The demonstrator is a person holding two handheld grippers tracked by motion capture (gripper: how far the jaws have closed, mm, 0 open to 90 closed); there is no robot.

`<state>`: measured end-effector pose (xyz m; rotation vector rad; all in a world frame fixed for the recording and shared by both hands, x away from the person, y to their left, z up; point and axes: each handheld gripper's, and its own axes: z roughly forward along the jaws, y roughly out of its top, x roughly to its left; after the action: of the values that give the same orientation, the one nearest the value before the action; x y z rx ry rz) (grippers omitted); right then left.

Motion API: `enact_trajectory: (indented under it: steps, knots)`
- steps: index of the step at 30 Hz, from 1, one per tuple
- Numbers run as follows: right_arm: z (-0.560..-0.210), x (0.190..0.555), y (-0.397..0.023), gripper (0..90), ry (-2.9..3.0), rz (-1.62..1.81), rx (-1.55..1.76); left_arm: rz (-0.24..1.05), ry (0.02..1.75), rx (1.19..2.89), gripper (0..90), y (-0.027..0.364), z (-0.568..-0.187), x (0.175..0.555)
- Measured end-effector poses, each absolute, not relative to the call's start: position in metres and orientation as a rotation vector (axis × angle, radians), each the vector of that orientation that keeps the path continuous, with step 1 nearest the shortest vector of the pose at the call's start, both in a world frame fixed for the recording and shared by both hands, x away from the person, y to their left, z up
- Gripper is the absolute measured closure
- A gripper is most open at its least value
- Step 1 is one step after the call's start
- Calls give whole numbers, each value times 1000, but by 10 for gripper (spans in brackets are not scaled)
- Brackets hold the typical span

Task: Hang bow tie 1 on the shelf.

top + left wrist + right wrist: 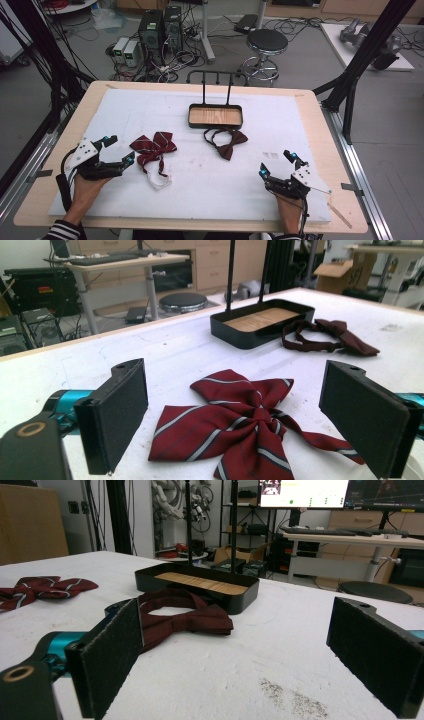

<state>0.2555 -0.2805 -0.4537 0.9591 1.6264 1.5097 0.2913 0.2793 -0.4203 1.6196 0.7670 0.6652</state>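
Note:
A dark red bow tie with grey stripes (152, 146) lies left of centre on the white cloth, with a white strap (159, 180) trailing toward me. My left gripper (120, 150) stands open just left of it; in the left gripper view the striped bow tie (225, 425) lies on the cloth between the wide-apart jaws of that gripper (235, 400), untouched. A plain maroon bow tie (227, 142) lies in front of a black tray with a wooden floor (215, 125). My right gripper (276, 163) is open at the front right, facing the plain bow tie (190, 617) and the tray (200, 592).
Two thin black posts (217, 87) rise from the tray's back edge. Behind the table are a round stool (266, 42), computer towers (160, 27) and cables on the floor. A black frame leg (367, 55) slants at the right. The wooden table rim (330, 150) borders the cloth.

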Motion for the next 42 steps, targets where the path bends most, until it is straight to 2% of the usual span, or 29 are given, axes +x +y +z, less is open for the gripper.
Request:
enact_trajectory:
  steps: [23, 34, 42]
  knots:
    - [-454, 255, -280, 72, 1624, 1510, 955, 580, 773, 1976, 140, 246, -400, 325]
    - [-454, 255, -281, 72, 1620, 1514, 953, 494, 797, 2117, 195, 233, -403, 341]
    - [-454, 255, -281, 72, 1619, 1512, 954, 421, 786, 2234, 266, 221, -404, 353]
